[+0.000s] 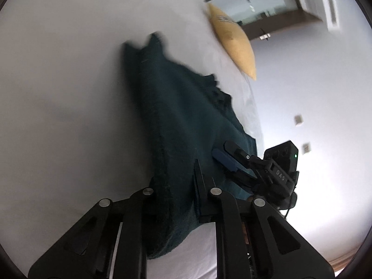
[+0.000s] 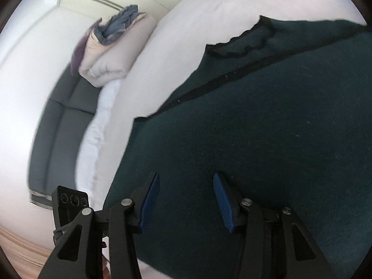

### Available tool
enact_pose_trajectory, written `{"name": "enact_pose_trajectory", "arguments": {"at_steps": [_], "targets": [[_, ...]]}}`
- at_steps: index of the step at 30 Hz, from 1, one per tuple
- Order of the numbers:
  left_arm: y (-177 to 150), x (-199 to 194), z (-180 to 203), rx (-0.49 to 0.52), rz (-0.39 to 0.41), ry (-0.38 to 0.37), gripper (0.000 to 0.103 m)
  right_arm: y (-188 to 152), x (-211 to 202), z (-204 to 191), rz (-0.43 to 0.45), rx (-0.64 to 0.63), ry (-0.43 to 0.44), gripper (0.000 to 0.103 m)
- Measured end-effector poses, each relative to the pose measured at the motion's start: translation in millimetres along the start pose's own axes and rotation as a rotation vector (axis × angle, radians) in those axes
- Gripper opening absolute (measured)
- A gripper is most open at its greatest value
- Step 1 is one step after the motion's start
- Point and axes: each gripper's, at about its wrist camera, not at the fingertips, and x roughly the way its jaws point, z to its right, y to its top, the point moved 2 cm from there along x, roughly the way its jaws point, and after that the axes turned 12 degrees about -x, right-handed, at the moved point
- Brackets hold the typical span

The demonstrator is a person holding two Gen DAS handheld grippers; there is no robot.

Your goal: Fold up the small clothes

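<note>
A dark teal knitted garment with a scalloped edge point(image 1: 186, 116) is lying spread across a white bed sheet point(image 1: 58, 104). The left gripper point(image 1: 176, 181) is pinching a raised fold of this garment, its jaws narrowed tight on the cloth, which is draping down between its black arms. The right gripper point(image 2: 186, 200) is hovering over the garment's broad flat part, its blue ribbed pads point(image 2: 222, 202) standing moderately apart with only flat cloth showing beneath them; nothing is gripped. In the left wrist view it is sitting just beside the lifted fold. A yellow cushion point(image 1: 234, 44) is resting further up the bed, well apart. A folded pale pink quilt point(image 2: 116, 53) with grey cloth point(image 2: 118, 26) on top is sitting on a grey sofa point(image 2: 60, 121) beside the bed.
</note>
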Motion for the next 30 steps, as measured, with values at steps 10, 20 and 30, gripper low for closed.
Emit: {"name": "enact_pose_trajectory", "arguments": {"at_steps": [10,20,30], "targets": [[-85.0,148.0,162.6,0.353,-0.138,0.126,0.014,14.9,-109.3,78.5,0.259,0.219,0.289,0.079],[-130.3,175.3,174.6,0.503,-0.136,0.190,0.023,-9.1,-141.3,117.9,0.217,0.252,0.260,0.075],[-131.1,93.4,163.9,0.562,-0.013,0.157,0.081,-0.2,-125.7,102.6,0.106,0.207,0.098,0.070]]}}
